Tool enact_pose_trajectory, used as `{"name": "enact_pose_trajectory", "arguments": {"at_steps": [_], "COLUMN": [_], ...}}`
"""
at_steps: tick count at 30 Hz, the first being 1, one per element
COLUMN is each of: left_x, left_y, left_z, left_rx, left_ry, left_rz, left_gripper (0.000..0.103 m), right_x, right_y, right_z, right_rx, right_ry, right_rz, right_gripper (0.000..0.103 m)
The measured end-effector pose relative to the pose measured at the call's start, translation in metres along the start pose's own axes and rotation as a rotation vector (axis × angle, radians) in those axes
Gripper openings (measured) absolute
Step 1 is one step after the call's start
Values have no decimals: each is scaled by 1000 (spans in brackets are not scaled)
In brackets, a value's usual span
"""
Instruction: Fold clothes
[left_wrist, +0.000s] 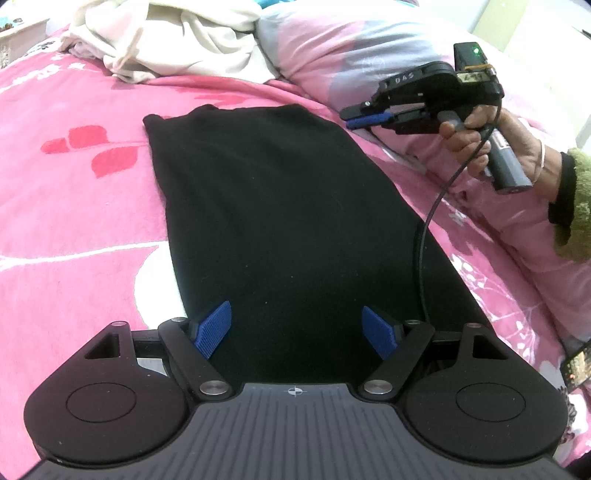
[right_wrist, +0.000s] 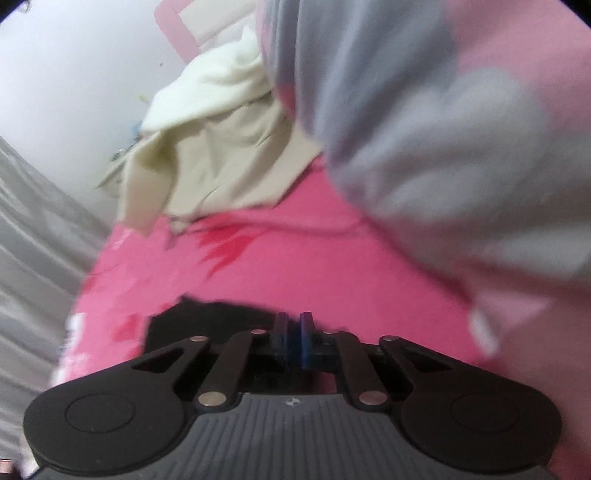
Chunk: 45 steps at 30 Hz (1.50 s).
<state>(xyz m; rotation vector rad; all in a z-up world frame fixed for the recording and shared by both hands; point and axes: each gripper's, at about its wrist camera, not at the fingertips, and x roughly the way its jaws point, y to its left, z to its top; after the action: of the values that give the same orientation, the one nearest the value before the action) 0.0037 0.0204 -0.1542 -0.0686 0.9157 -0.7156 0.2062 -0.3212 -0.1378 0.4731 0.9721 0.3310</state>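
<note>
Black garment (left_wrist: 280, 221): lies flat on the pink bedspread (left_wrist: 74, 206) as one long, narrow strip, edges fairly straight; looks folded lengthwise already.
Left gripper (left_wrist: 297, 330): jaws spread wide over the near end of the strip, nothing between the blue pads, no cloth caught.
Right gripper (left_wrist: 364, 119): off in the air by the far right corner, fingers nearly together and empty; its own view is blurred.
Cream pile (left_wrist: 166, 33): crumpled at the head of the bed beside the pillow (left_wrist: 351, 48), untouched.
Left to do: likely the crosswise fold, then the pile.
</note>
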Motion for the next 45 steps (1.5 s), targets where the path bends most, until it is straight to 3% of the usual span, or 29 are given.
{"name": "enact_pose_trajectory", "arguments": {"at_steps": [2,4,5,9,14,18,19,25,27,29,32,33,36,42,44,45], "left_x": [0,0,0,-1,0,-1,-1,0,-1,-1,-1,-1,0,1,1,1], "left_y": [0,-1,-1,1,0,0,0,0,0,0,1,2,3,2,2,2], "left_z": [0,0,0,-1,-1,-2,-2,-1,-1,-1,0,0,1,1,1,1], "left_rx": [-2,-3,-2,-10,-6,-3,-4,-9,-3,-4,-13,-17,-18,-11,-14,-13], "left_ry": [-1,-3,-4,-8,-8,-10,-11,-10,-10,-11,-10,-10,-11,-8,-8,-8], "left_rz": [1,1,1,-3,-2,-2,-2,-3,-2,-2,-4,-6,-9,-4,-3,-3], "left_gripper": [79,79,79,79,79,79,79,79,79,79,79,79,79,79,79,79], "right_x": [5,9,10,-14,-10,-13,-14,7,11,6,-5,-10,-26,-19,-12,-10], "right_y": [7,13,17,25,6,-11,-11,-19,-19,-22,-20,-20,-20,9,12,11], "right_z": [-3,-7,-11,-16,-25,-23,-22,-27,-30,-29,-27,-27,-32,-50,-50,-49], "right_rx": [-34,-88,-117,-150,-99,59,65,-1,-8,33,26,30,28,-207,-232,-226], "right_ry": [44,95,96,0,-23,-77,-81,-34,-38,-64,-66,-72,-97,-35,-31,-29], "right_rz": [13,11,15,60,22,230,239,65,66,122,113,100,63,-17,-19,0], "right_gripper": [33,22,3,3,3,3,3,3,3,3,9,20,39,49,49,39]}}
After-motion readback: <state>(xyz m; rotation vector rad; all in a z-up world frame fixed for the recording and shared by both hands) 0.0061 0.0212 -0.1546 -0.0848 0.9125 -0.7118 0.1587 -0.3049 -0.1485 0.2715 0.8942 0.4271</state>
